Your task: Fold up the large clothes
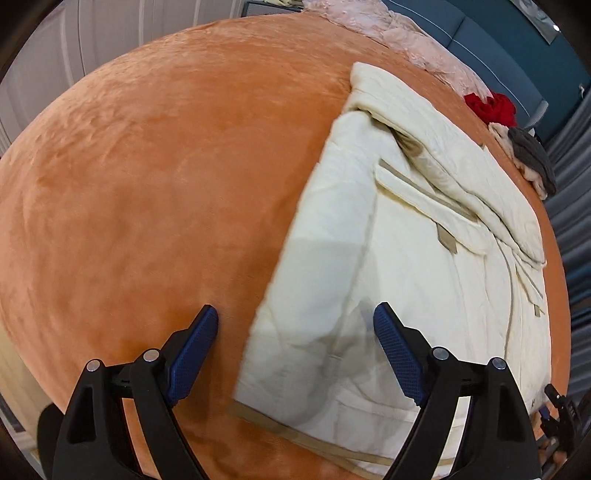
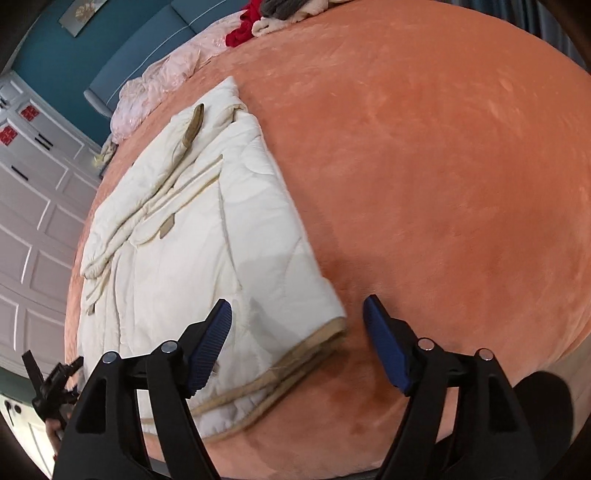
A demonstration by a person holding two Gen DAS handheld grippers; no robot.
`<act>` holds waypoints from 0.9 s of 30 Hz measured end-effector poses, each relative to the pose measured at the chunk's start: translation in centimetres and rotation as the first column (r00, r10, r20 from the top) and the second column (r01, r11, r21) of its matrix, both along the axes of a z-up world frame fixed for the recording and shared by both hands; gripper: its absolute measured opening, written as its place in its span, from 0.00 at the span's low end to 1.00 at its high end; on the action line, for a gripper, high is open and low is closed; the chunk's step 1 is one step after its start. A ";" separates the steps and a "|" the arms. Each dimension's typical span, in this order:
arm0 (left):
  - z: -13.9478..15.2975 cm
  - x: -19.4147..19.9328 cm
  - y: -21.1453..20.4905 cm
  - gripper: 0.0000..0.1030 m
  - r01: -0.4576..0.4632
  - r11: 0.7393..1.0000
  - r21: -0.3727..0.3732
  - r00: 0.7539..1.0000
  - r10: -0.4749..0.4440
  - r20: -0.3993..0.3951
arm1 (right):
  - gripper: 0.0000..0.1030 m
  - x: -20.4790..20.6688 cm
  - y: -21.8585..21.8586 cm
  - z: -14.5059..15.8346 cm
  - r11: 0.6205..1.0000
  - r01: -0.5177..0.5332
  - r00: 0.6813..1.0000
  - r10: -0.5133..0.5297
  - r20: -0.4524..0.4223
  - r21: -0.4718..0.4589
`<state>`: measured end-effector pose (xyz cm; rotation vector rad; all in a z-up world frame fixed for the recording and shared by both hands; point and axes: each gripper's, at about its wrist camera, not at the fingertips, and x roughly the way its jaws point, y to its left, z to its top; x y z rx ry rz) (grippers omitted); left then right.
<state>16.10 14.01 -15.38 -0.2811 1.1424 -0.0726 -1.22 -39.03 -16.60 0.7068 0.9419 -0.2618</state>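
Note:
A large cream quilted coat (image 1: 399,258) with tan trim lies folded lengthwise on the orange bed cover (image 1: 147,203). My left gripper (image 1: 295,317) is open above the coat's near left hem edge, empty. In the right wrist view the coat (image 2: 192,251) lies left of centre on the orange cover (image 2: 443,184). My right gripper (image 2: 297,308) is open above the coat's near right hem corner (image 2: 325,328), empty. The other gripper shows small at the edge of each view: the right one in the left wrist view (image 1: 557,406), the left one in the right wrist view (image 2: 51,380).
A pink crumpled quilt (image 1: 399,33) lies at the bed's head. A red garment (image 1: 491,107) and a grey and cream pile (image 1: 532,158) sit at the far edge. A teal headboard (image 2: 140,48) and white cabinets (image 2: 33,206) stand beyond.

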 end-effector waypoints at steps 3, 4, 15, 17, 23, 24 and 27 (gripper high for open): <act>0.1 0.3 -0.6 0.72 0.012 1.000 -0.016 1.000 -0.012 -0.001 | 0.60 0.6 0.7 -0.2 0.999 0.006 0.999 -0.007 0.033 0.050; 0.2 0.2 -0.7 0.56 0.021 0.999 -0.028 1.000 -0.021 0.002 | 0.50 0.7 0.6 -0.3 0.998 0.004 0.999 -0.007 0.040 0.066; 7.2 -4.9 -0.7 0.05 0.133 0.991 -0.027 0.986 -0.130 0.104 | 0.04 -1.8 1.8 5.7 0.989 -0.149 0.986 0.147 0.078 0.020; 8.5 -7.1 -0.4 0.05 0.178 0.984 -0.007 0.979 -0.176 0.100 | 0.04 -3.7 2.5 7.2 0.972 -0.235 0.971 0.236 0.046 -0.031; 10.7 -17.1 1.2 0.05 0.300 0.953 0.040 0.954 -0.299 -0.033 | 0.04 -12.9 5.9 9.0 0.879 -0.476 0.870 0.465 -0.167 -0.032; 10.9 -18.9 1.6 0.05 0.308 0.951 0.042 0.950 -0.305 -0.063 | 0.04 -14.3 6.5 9.3 0.867 -0.498 0.853 0.485 -0.192 -0.018; 11.7 -21.6 2.8 0.05 0.288 0.957 0.024 0.954 -0.284 -0.095 | 0.04 -17.7 7.3 10.0 0.872 -0.487 0.847 0.486 -0.213 0.053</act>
